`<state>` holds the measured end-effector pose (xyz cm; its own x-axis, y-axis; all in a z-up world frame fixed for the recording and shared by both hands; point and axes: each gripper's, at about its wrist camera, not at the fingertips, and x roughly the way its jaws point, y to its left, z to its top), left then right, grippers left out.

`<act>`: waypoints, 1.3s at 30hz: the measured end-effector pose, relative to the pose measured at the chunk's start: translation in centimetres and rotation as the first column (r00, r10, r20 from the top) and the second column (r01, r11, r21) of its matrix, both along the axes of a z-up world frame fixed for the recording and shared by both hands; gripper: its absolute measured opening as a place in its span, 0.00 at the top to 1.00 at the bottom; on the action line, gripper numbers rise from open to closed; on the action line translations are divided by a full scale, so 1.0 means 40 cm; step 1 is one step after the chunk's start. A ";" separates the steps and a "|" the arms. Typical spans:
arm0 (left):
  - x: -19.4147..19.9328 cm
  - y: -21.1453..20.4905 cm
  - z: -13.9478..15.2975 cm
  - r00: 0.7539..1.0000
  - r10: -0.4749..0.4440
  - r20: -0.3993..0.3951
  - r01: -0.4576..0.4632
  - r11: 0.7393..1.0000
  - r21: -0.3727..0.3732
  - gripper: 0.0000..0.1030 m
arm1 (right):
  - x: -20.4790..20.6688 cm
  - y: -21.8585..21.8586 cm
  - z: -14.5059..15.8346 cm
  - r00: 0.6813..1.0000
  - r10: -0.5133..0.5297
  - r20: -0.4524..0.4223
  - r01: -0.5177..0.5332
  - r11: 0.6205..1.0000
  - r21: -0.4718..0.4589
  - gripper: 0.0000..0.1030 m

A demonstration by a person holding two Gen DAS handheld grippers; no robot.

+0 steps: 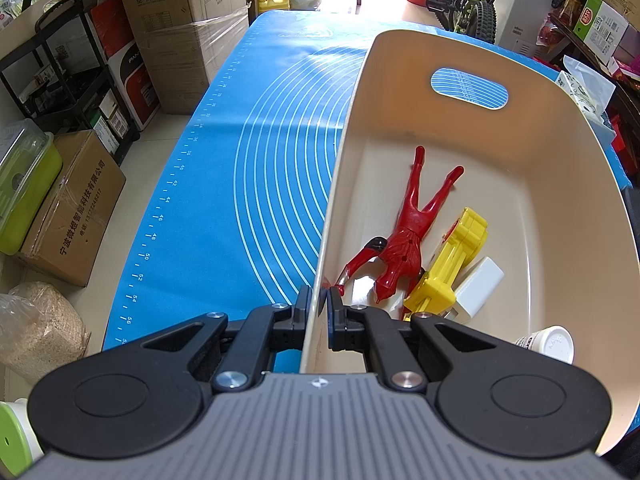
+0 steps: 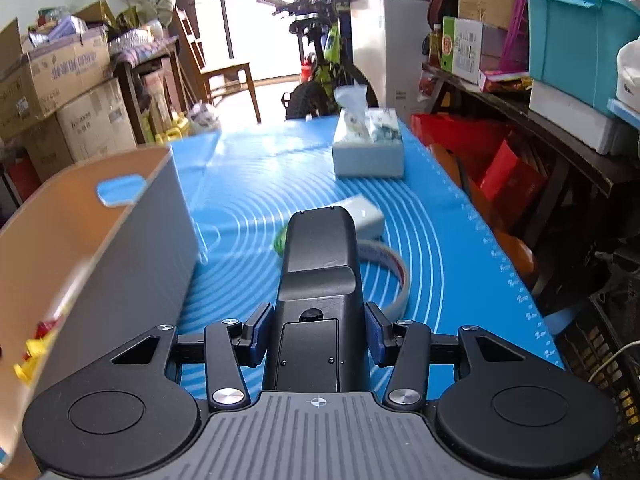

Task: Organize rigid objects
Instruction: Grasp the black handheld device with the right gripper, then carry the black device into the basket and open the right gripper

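My left gripper (image 1: pixel 319 300) is shut on the near left rim of a cream bin (image 1: pixel 560 208) on the blue mat (image 1: pixel 224 184). Inside the bin lie a red action figure (image 1: pixel 404 248), a yellow toy (image 1: pixel 448 268), a white block (image 1: pixel 480 286) and a white capped bottle (image 1: pixel 550 344). My right gripper (image 2: pixel 318 328) is shut on a black device (image 2: pixel 318 280) and holds it above the mat, right of the bin (image 2: pixel 120 224). Ahead of it on the mat lie a white block (image 2: pixel 366 216), a tape roll (image 2: pixel 394 276) and a partly hidden green thing (image 2: pixel 280 242).
A tissue box (image 2: pixel 368 146) stands at the mat's far right. Cardboard boxes (image 1: pixel 180 32) and a black cart (image 1: pixel 68 76) line the floor to the left. A bicycle (image 2: pixel 324 64) stands beyond the table. Shelves with a teal bin (image 2: pixel 576 36) run along the right.
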<state>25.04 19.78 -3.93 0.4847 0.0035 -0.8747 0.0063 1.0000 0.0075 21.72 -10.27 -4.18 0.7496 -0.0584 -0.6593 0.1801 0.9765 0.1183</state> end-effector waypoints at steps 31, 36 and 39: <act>0.001 -0.005 -0.002 1.000 -0.001 0.000 0.001 1.000 0.001 0.91 | 0.153 0.464 0.088 0.884 0.456 -0.099 -0.460 0.888 -0.017 0.49; 0.002 -0.008 -0.003 1.000 -0.002 0.001 0.002 1.000 0.002 0.92 | 0.172 0.488 0.046 0.848 0.485 -0.212 -0.496 0.868 0.000 0.49; 0.004 -0.011 -0.002 1.000 -0.001 0.001 0.001 1.000 0.003 0.92 | 0.176 0.501 0.042 0.835 0.494 -0.244 -0.510 0.860 -0.005 0.48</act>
